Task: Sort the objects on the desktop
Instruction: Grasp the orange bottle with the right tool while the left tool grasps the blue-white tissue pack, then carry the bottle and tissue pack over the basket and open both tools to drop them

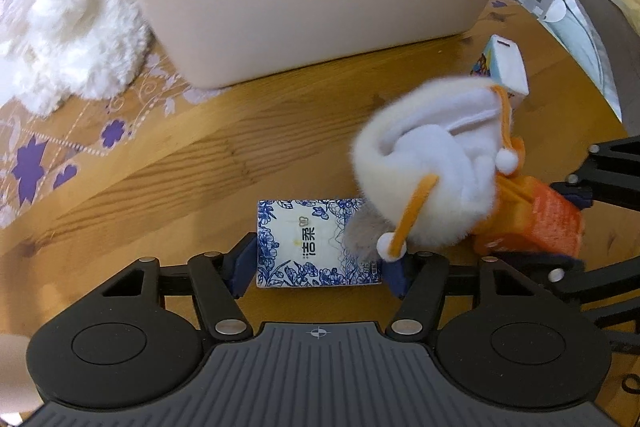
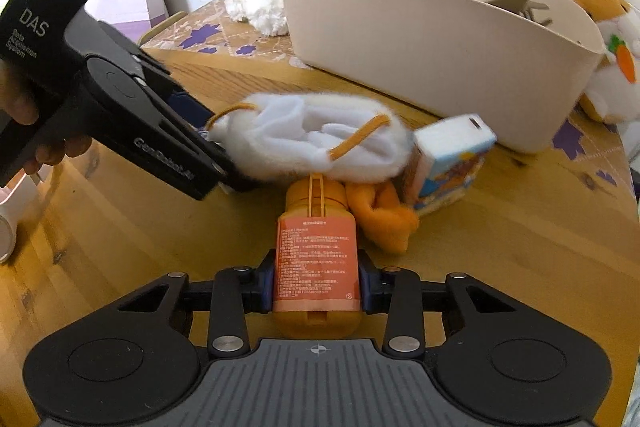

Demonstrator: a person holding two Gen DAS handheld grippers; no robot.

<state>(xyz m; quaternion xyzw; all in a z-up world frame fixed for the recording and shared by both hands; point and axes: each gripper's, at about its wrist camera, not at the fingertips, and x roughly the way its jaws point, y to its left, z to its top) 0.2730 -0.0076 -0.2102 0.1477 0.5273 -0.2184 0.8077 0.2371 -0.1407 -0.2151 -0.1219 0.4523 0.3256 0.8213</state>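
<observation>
While the left claw clamps the 洁柔 tissue pack, the right claw grips an orange bottle.

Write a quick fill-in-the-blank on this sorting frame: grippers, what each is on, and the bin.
1. The left hand-held gripper has its pads on the ends of a blue-and-white ____ pack.
2. The right hand-held gripper is closed on an ____ bottle lying on the wooden table.
3. A white fluffy pouch with orange ____ lies between the two items.
4. The beige bin stands ____ the pouch, already holding things.

Missing words: tissue; orange; drawstrings; behind
</observation>
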